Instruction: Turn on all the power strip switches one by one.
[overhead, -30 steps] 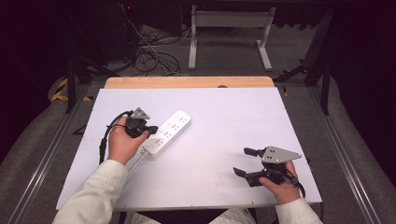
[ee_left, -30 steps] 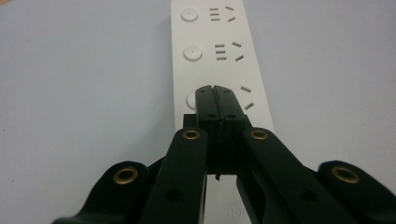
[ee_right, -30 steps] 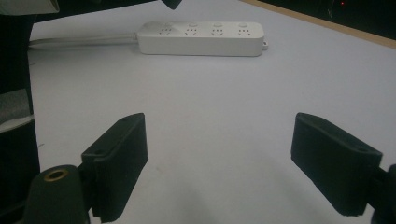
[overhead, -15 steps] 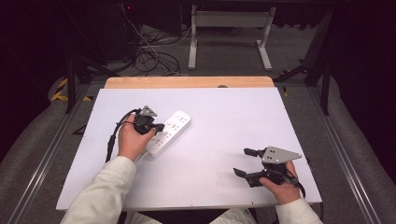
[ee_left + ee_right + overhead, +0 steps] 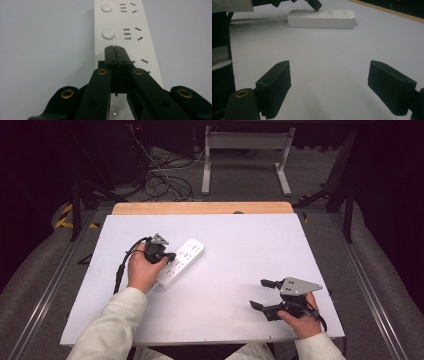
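Observation:
A white power strip (image 5: pixel 181 261) lies diagonally on the left half of the white table (image 5: pixel 240 245); it has several sockets, each with a round button (image 5: pixel 108 33). My left gripper (image 5: pixel 171 255) is shut with nothing between its jaws, and its tips (image 5: pixel 115 47) rest over the strip's top face, just short of a button. In the right gripper view the strip (image 5: pixel 322 18) lies far off with the left gripper's tip (image 5: pixel 315 5) touching it from above. My right gripper (image 5: pixel 259 294) stands open near the table's front right, above bare table surface.
The strip's white cord (image 5: pixel 257 19) runs off under the left hand. A black cable (image 5: pixel 121 265) trails from the left gripper. A wooden strip (image 5: pixel 202 208) edges the table's far side. Beyond it are floor cables (image 5: pixel 165 182) and a metal stand (image 5: pixel 245 155).
The left gripper has moved right and forward along the power strip, so its shut tips now sit over the strip's face. The right gripper has stayed in place.

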A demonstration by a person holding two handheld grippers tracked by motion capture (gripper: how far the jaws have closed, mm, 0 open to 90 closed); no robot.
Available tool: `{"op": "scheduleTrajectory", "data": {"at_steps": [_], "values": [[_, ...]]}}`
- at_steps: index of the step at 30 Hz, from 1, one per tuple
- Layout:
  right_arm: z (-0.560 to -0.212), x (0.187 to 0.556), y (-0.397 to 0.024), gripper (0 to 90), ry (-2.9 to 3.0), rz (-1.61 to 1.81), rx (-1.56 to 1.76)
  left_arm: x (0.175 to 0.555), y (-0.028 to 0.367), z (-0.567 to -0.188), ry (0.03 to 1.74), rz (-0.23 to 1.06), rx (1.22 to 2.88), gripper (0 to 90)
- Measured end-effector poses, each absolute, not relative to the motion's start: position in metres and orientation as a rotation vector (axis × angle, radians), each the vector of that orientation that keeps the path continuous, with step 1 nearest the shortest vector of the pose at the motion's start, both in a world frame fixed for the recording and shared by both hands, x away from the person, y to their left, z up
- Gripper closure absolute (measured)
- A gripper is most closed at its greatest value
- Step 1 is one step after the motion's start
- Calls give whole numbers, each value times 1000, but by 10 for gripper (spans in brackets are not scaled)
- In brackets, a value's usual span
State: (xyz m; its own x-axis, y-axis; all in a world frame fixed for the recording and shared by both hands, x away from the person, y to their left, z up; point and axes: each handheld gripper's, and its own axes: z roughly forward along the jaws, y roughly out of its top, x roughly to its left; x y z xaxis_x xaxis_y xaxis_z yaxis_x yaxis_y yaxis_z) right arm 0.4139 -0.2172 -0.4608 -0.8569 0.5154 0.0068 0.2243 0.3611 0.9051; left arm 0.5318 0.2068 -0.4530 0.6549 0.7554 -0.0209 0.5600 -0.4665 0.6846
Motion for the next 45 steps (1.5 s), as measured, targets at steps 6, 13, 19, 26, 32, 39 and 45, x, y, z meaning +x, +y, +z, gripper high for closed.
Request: {"op": "scheduleTrajectory", "data": {"at_steps": [6, 13, 19, 26, 32, 39, 45], "values": [[-461, 413, -217, 192, 2351, 1487, 651, 531, 207, -454, 1036, 370, 2191, 900], [-461, 413, -217, 193, 2354, 1490, 647, 531, 207, -455, 1036, 374, 2191, 900], [-461, 412, -217, 193, 2356, 1490, 645, 530, 206, -457, 1046, 383, 2180, 900], [-461, 412, -216, 192, 2358, 1488, 641, 529, 206, -457, 1051, 384, 2179, 900], [-461, 412, -216, 193, 2360, 1486, 640, 529, 207, -459, 1046, 386, 2165, 900], [-461, 411, -215, 193, 2361, 1484, 638, 529, 204, -458, 1031, 400, 2192, 900], [-461, 412, -215, 193, 2361, 1482, 644, 530, 200, -438, 950, 457, 2140, 900]]}}
